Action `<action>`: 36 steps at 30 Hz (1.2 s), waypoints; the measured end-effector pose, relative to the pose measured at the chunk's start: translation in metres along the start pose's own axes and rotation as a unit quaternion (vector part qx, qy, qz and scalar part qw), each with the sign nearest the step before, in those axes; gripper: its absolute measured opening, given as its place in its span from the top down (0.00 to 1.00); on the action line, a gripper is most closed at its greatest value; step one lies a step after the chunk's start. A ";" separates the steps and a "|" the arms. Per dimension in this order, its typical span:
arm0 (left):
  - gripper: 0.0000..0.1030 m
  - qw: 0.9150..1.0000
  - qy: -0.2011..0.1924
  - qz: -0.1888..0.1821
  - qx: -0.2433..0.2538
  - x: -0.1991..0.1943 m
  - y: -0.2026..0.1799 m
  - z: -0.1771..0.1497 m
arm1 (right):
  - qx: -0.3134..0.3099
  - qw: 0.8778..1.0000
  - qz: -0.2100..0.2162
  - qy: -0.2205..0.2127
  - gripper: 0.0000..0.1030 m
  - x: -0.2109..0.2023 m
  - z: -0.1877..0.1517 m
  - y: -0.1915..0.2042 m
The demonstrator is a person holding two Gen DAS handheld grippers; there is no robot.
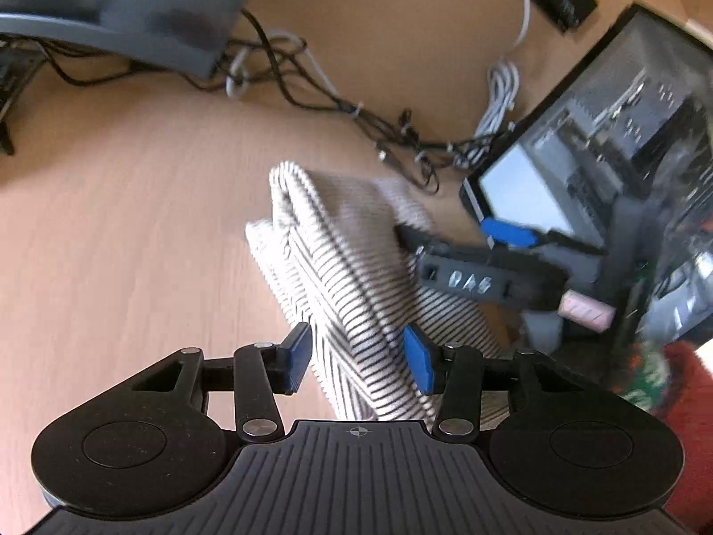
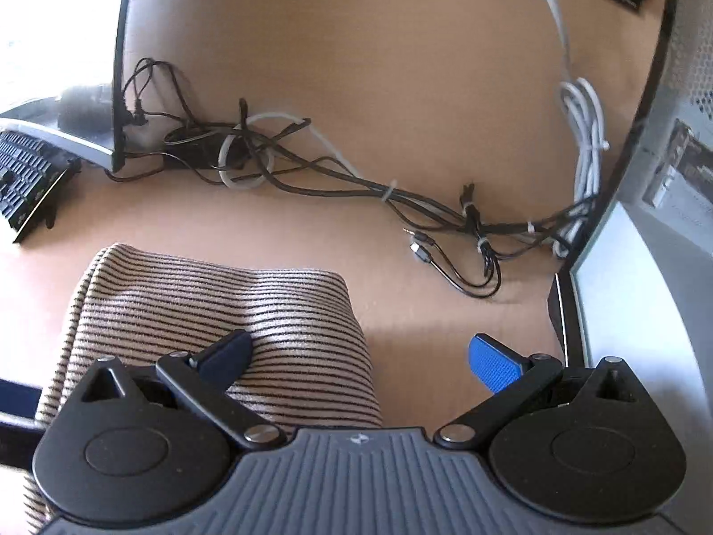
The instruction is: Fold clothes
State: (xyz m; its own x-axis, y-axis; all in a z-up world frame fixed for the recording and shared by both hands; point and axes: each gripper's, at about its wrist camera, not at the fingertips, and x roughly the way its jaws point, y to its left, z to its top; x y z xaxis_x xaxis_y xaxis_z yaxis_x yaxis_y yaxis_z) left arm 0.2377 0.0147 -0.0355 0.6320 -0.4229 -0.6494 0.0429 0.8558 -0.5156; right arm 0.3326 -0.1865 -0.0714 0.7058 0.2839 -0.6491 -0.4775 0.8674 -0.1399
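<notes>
Striped cloth point(image 1: 356, 276) lies folded on my wooden desk point(image 1: 111, 223); through the left wrist camera my left gripper point(image 1: 356, 359) stands parted with the fold between its blue pads, contact unclear. Through the right wrist camera, my right gripper point(image 2: 361, 363) gapes wide above the cloth's edge, cables point(image 2: 312, 169) behind

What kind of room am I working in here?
Most likely a home office or computer desk, not a laundry area. The striped garment lies on a wooden desktop beside a tangle of cables, a keyboard and an open computer case.
</notes>
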 end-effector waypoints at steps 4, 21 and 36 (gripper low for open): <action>0.57 0.999 -0.044 -0.020 0.012 -0.008 -0.009 0.021 | 0.015 1.000 -0.002 -0.001 0.00 -0.003 -0.002 -0.003; 0.63 0.998 0.024 -0.058 0.010 0.069 -0.005 0.049 | 0.040 0.999 0.014 0.028 0.00 -0.042 -0.053 0.001; 0.47 0.997 0.002 -0.053 0.053 0.032 -0.003 0.033 | 0.032 0.998 -0.042 -0.022 0.00 -0.052 0.001 -0.012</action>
State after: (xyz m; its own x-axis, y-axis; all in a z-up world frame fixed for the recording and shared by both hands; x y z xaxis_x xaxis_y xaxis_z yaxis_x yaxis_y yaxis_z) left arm 0.2827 0.0083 -0.0362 0.6162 -0.5140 -0.5967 0.1905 0.8324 -0.5204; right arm 0.3020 -0.2115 -0.0354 0.7648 0.2249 -0.6037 -0.3820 0.9129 -0.1437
